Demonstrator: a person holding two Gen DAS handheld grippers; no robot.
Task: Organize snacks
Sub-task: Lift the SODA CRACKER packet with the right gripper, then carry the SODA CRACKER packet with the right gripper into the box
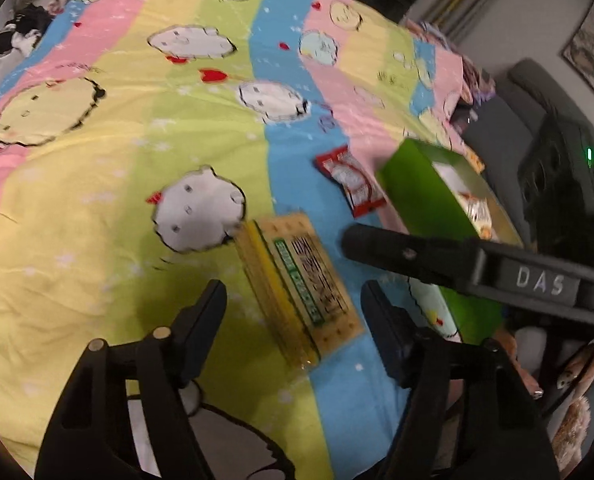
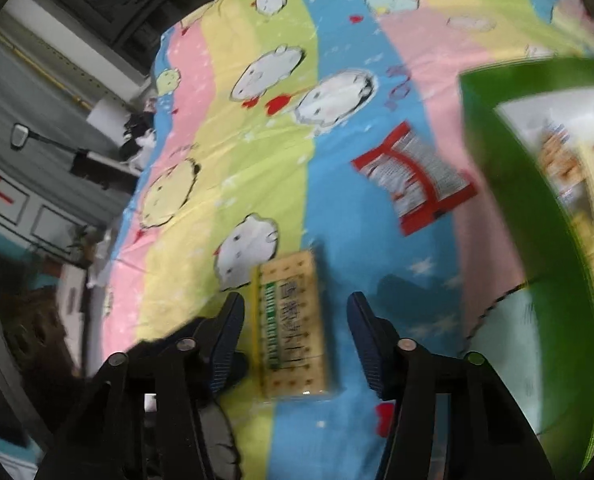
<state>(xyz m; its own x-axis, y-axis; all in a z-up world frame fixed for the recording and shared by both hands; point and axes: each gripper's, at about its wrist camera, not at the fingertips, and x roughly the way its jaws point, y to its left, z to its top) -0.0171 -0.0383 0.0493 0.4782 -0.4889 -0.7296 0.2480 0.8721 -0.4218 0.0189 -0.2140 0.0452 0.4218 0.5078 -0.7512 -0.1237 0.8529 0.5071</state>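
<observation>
Two grippers hang over a bed, both tilted down toward its surface with nothing held. The left gripper (image 1: 293, 308) has its jaws spread wide, released, and the yellow cracker pack (image 1: 297, 288) lies flat on the cover between and just ahead of its fingertips, slanted so its far end leans to the gripper's left. The right gripper (image 2: 295, 320) is likewise parted and empty; in its own view the same cracker pack (image 2: 291, 328) sits straight between the two fingers, untouched by either pad as far as can be seen. In the left view the right gripper's black body, stamped with pale letters, crosses from the right above the pack. Farther ahead and to the right of both claws lies a red-and-white snack packet (image 2: 415, 176), a flat crinkled foil pouch. Beyond it to the right stands a green box (image 1: 429, 196), smooth-walled and rectangular, with more wrapped snacks inside. The bedcover (image 1: 137, 184) is soft, lightly wrinkled cloth in pink, yellow, green and blue stripes printed with round cartoon animals.
</observation>
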